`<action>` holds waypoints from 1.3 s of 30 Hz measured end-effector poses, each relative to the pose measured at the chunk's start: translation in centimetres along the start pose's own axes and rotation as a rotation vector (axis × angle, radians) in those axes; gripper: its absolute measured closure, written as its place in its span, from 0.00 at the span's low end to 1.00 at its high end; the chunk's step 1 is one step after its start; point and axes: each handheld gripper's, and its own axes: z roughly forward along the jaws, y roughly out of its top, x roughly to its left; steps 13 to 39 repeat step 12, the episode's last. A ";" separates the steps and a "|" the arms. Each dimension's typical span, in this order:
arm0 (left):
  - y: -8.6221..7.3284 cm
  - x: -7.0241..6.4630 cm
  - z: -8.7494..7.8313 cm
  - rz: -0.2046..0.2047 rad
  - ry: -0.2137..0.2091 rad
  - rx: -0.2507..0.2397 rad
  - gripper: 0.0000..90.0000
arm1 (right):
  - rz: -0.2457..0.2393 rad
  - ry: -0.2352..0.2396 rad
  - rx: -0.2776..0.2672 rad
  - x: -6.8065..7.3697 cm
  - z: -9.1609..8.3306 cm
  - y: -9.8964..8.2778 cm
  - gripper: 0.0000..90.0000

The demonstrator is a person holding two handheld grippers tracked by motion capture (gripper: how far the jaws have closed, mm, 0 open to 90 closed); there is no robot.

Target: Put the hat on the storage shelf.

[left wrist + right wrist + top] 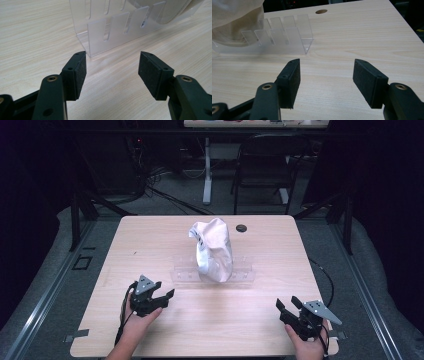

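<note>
Hand-held grippers (167,296) (286,304) agape near rack (186,275)

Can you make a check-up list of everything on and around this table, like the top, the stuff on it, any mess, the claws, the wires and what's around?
Surface: light wooden table, bare at the front, with a round hole near the far edge.
Job's things: clear plastic rack with upright slots at mid-table; a white cloth cap sits in it, crumpled.
Clutter: nothing seen.
Claws: left claw open, holding nothing, pointing at the rack's end; right claw open, holding nothing, near the front right corner.
Cables: a black cable trails from the left claw; another black cable loops off the table's right edge.
Surroundings: grey floor, a dark chair and a white desk leg behind, dark curtains at the sides.
</note>
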 end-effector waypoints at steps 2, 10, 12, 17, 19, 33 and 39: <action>0.0 0.0 0.0 -0.006 0.002 -0.001 0.45 | 0.000 0.006 0.000 0.0 0.1 -0.1 0.43; -0.1 -0.2 0.3 -0.006 0.000 0.000 0.45 | -0.002 0.031 0.009 0.3 0.8 -0.6 0.43; -0.1 -0.2 0.3 0.005 -0.002 -0.002 0.45 | 0.003 0.042 0.011 0.3 0.9 -0.6 0.43; -0.1 -0.2 0.3 0.005 -0.002 -0.002 0.45 | 0.003 0.042 0.011 0.3 0.9 -0.6 0.43; -0.1 -0.2 0.3 0.005 -0.002 -0.002 0.45 | 0.003 0.042 0.011 0.3 0.9 -0.6 0.43; -0.1 -0.2 0.3 0.005 -0.002 -0.002 0.45 | 0.003 0.042 0.011 0.3 0.9 -0.6 0.43; -0.1 -0.2 0.3 0.005 -0.002 -0.002 0.45 | 0.003 0.042 0.011 0.3 0.9 -0.6 0.43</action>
